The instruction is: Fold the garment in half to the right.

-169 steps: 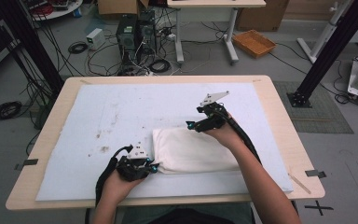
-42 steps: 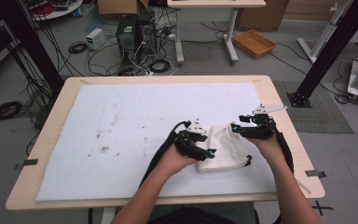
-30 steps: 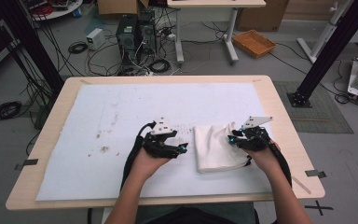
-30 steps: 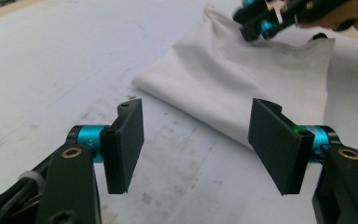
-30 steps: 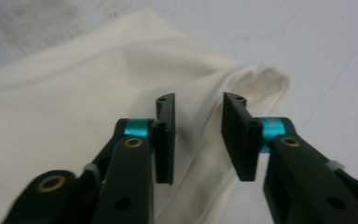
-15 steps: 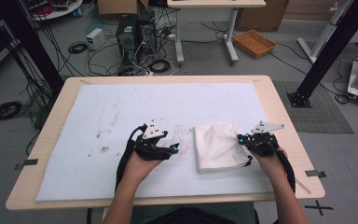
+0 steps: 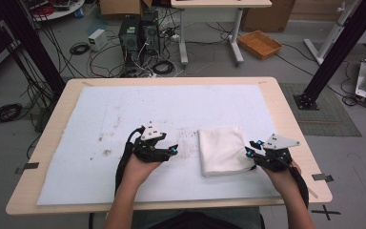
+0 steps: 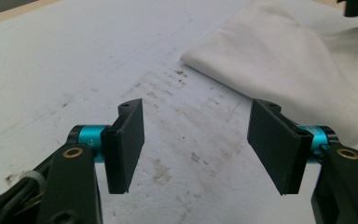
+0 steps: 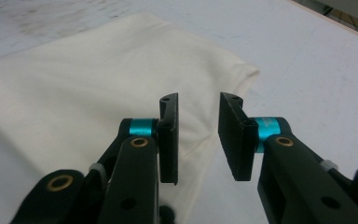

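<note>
Cloth folded, lies right of centre in the high view, long axis running up-frame. My right gripper sits at its right edge, jaws slightly apart, empty. My left gripper, jaws wide apart, is farther left.

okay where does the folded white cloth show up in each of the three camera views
High view: the folded white cloth lies right of centre, between both grippers.
Left gripper view: upper right, beyond the open jaws.
Right gripper view: left and centre, behind the jaws.
Shared landmark: the stained white table mat.
</note>
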`<state>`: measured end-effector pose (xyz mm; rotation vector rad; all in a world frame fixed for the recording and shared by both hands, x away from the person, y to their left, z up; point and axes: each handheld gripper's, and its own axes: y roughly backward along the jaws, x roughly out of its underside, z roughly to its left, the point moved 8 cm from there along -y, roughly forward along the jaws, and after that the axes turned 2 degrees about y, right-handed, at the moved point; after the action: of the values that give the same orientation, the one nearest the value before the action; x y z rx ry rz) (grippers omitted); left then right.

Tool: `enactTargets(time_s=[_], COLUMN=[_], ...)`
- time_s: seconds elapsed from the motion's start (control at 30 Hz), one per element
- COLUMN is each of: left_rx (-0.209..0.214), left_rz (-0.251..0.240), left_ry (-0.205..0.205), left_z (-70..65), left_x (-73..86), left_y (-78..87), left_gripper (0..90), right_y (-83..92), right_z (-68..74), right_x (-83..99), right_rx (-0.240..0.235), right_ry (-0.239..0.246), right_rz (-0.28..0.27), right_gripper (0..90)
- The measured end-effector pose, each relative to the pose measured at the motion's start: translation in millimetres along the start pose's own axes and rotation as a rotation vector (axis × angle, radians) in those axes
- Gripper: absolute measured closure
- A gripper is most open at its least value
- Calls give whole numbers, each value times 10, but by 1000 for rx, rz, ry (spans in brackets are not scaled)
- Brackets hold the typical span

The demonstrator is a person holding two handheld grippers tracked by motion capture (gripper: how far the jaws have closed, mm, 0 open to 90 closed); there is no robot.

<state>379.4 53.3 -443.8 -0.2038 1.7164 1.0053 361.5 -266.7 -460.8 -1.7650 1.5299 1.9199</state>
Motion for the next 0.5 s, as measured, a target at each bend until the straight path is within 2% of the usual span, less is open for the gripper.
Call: enactTargets(time_s=[0.13,0.23,0.37,0.43,0.5], left_rx=[-14,-32,-40,-41,-39], left_rz=[-12,-7,8,15,16], left_ry=[5,5,5,7,8], left_z=[43,88,126,135,138], left_x=[1,15,42,57,63], left_y=[44,59,30,17,20], left_gripper=[365,365,365,365,364], right_y=[32,33,-33,-107,-175], right_z=[47,65,70,76,108], right_x=[17,45,124,211,290], right_rx=[-11,-37,-58,-77,-100], right_ry=[-3,-31,-43,-65,-50], right_rz=[4,13,42,81,110], right_gripper=[663,655,652,697,801])
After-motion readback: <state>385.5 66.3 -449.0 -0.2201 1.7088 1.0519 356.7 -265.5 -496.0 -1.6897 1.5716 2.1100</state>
